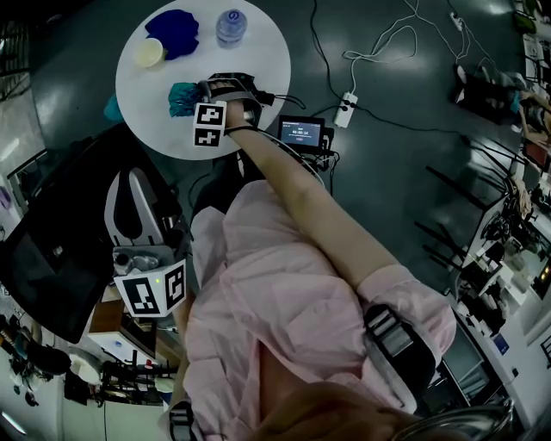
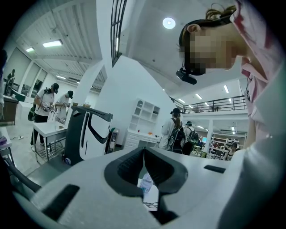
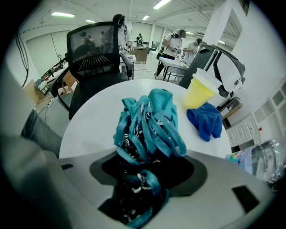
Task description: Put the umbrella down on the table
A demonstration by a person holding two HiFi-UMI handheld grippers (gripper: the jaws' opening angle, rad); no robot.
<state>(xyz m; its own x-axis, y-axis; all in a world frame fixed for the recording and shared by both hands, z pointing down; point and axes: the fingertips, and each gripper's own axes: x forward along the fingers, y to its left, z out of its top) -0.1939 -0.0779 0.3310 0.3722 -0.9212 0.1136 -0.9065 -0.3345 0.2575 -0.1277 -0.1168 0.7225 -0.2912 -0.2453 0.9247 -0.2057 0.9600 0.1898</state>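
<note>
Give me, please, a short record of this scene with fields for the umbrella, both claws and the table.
umbrella: teal, folded, pointing down over the round white table
right claw: closed on the umbrella
left claw: shut, empty, held back from the table
also on table: yellow cup, blue cloth, clear bottle
task status: umbrella not yet released

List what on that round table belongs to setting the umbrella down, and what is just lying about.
Belongs to the job:
- umbrella, teal and folded
- right tool, with the umbrella between its jaws
- table, white and round

Just lying about:
- yellow cup
- blue cloth
- clear bottle
</note>
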